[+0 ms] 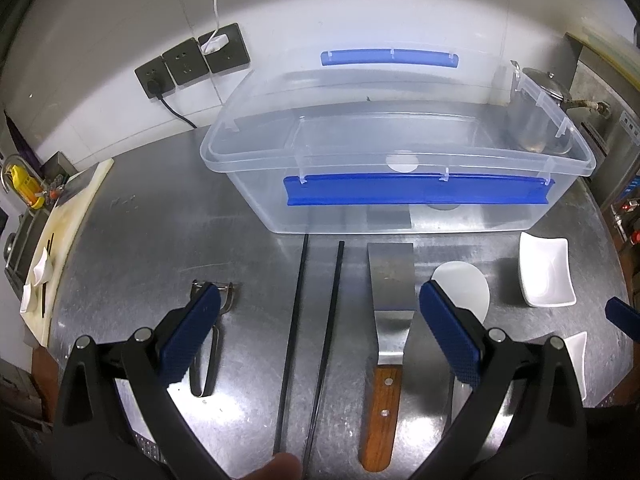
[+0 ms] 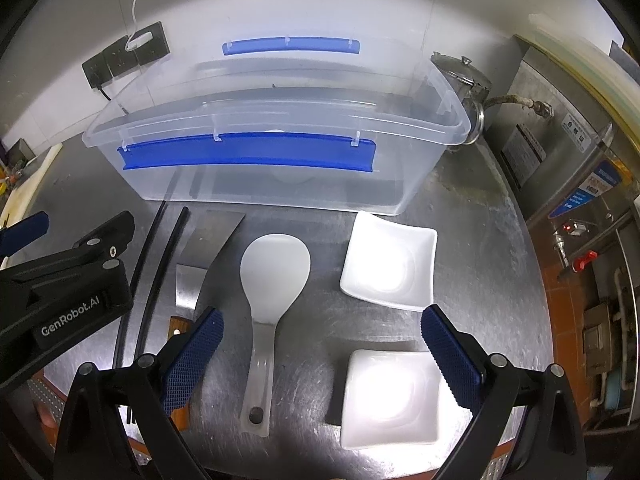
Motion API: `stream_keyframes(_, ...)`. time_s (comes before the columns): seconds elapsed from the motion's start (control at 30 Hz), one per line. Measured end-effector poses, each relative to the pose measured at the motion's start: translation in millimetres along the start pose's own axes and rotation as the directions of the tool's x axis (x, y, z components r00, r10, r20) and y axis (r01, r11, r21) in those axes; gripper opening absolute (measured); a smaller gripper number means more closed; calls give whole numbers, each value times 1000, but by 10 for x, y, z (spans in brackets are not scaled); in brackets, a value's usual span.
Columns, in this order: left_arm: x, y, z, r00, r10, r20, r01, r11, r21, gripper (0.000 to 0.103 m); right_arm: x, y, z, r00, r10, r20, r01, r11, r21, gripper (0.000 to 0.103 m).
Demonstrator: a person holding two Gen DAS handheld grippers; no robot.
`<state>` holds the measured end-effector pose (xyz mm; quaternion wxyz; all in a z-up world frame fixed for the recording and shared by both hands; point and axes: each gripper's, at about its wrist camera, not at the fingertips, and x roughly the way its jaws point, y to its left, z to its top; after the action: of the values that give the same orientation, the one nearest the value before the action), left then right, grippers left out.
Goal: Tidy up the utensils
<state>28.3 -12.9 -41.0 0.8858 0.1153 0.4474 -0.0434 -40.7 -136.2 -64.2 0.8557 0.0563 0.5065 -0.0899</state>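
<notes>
- Left gripper (image 1: pixel 320 320): spread wide, nothing between the blue pads, hanging above the steel table (image 1: pixel 160 220) without touching any utensil.
- Framed between its fingers: 2 black chopsticks (image 1: pixel 316 344) lying side by side, and just right of them a metal spatula (image 1: pixel 390 280) with a wooden handle (image 1: pixel 380 404), blade pointing toward the box.
- Under the left finger (image 1: pixel 196 332): a metal peeler (image 1: pixel 212 308), partly hidden.
- Under the right finger (image 1: pixel 448 332): part of the white rice paddle (image 1: pixel 468 284).
- Right gripper (image 2: pixel 322 352): likewise released and wide open, gripping nothing, poised over the table.
- Between its fingers: the white rice paddle (image 2: pixel 272 276), scoop toward the box, handle hole nearest the camera.
- Beside the right finger: a white square dish (image 2: pixel 392 396), with a 2nd white dish (image 2: pixel 388 260) farther off, near the box.
- Clear plastic storage box (image 2: pixel 416 184) with blue latches (image 2: pixel 248 152), standing open at the back of the table; all utensils outside it, in front.
- Behind the box: wall sockets (image 1: pixel 192 60) and a metal kettle (image 2: pixel 464 76).
</notes>
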Motion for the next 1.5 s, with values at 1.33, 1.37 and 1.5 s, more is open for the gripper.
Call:
stream_keyframes(1.33,663,-1708,-751,668,-593,-449,642,764,-54,9,861,-1272,-566,867,401,-297,-339,910,240,9)
stream_keyframes(1.37,696,-1724,-755,671,-586,-455,633,772,-60,7,857,-1251,-561,867,400,-297,-342,912,227,9)
stream_keyframes(1.5,688,-1681,-754,676,-583,-450,621,780,-77,6,868,-1240,-539,859,410,-307,-359,909,210,9)
